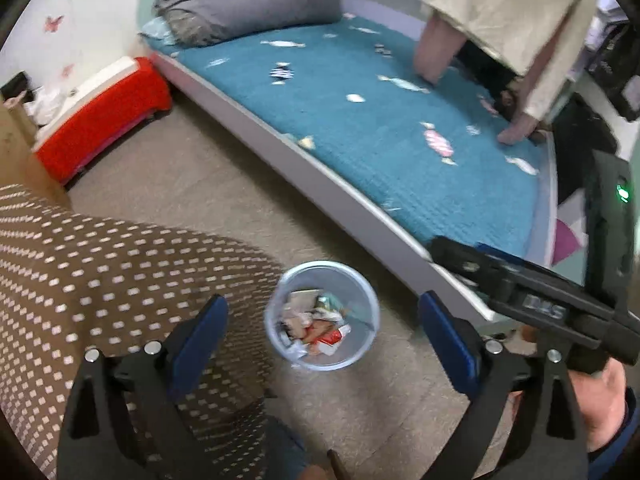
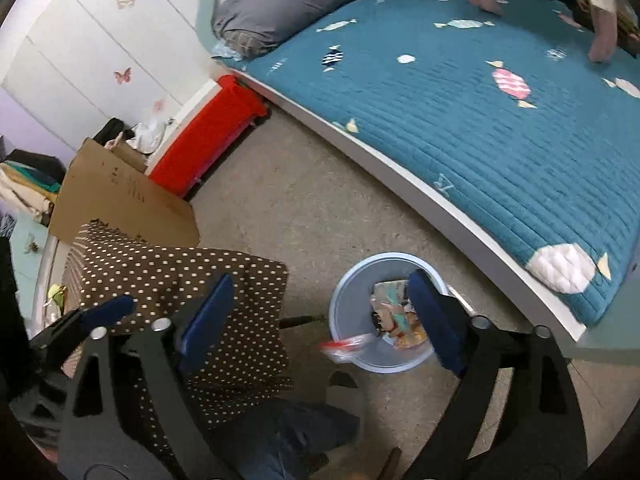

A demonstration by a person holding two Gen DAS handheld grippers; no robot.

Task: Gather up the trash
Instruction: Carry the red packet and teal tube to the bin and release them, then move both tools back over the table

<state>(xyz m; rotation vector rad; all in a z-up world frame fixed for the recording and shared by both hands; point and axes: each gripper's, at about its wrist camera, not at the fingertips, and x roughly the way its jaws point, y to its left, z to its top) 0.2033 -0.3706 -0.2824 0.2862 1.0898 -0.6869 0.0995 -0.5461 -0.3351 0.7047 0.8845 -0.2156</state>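
Observation:
A pale blue trash bin [image 1: 280,344] stands on the floor beside the bed, holding several crumpled wrappers [image 1: 316,328]. My left gripper [image 1: 324,332] is open and empty, right above the bin. My right gripper [image 2: 320,312] is open too, above the bin [image 2: 344,320]. A blurred clear wrapper with red print [image 2: 346,346] is in the air at the bin's near rim, free of the fingers. The right gripper's body [image 1: 532,300] shows at the right of the left wrist view.
A bed with a teal quilt [image 1: 380,120] and white frame [image 1: 360,208] runs along the right. A person [image 1: 512,20] leans on the bed. A brown polka-dot cushion [image 1: 100,280], a red box [image 1: 104,120] and a cardboard sheet [image 2: 120,200] lie to the left.

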